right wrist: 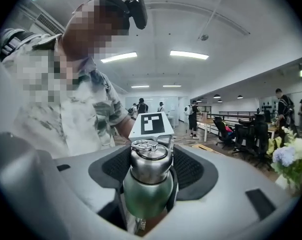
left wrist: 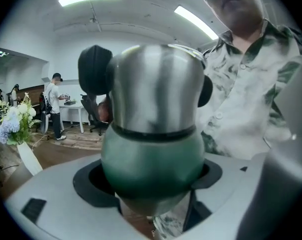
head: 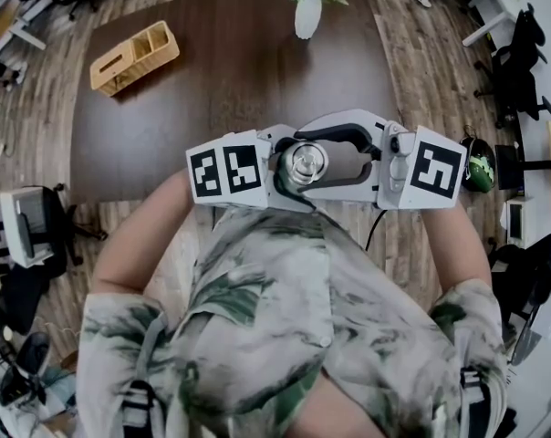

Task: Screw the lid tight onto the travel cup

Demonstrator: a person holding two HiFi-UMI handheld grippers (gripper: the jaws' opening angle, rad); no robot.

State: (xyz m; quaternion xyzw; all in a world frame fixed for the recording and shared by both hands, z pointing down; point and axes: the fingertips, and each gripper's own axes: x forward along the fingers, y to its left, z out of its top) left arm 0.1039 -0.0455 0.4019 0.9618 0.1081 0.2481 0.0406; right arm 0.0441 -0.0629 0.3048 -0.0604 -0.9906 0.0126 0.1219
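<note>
The travel cup has a green body (left wrist: 151,159) and a steel lid (left wrist: 156,89). It is held up in front of the person's chest, above the floor. My left gripper (left wrist: 151,181) is shut on the green body, with its black pads (left wrist: 88,179) pressed to both sides. In the head view the lid (head: 308,165) shows from above between the two marker cubes. My right gripper (head: 303,163) reaches in from the right and is open. In the right gripper view its ribbed pads (right wrist: 113,166) flank the lid (right wrist: 150,159) closely, without pressing on it. The cup's bottom is hidden.
A dark wooden table (head: 230,71) lies ahead, with a wooden organiser box (head: 134,57) at its left and a white vase of flowers (head: 307,12) at its far edge. Office chairs and desks (head: 522,71) stand around it. Other people stand far off in the room (left wrist: 53,104).
</note>
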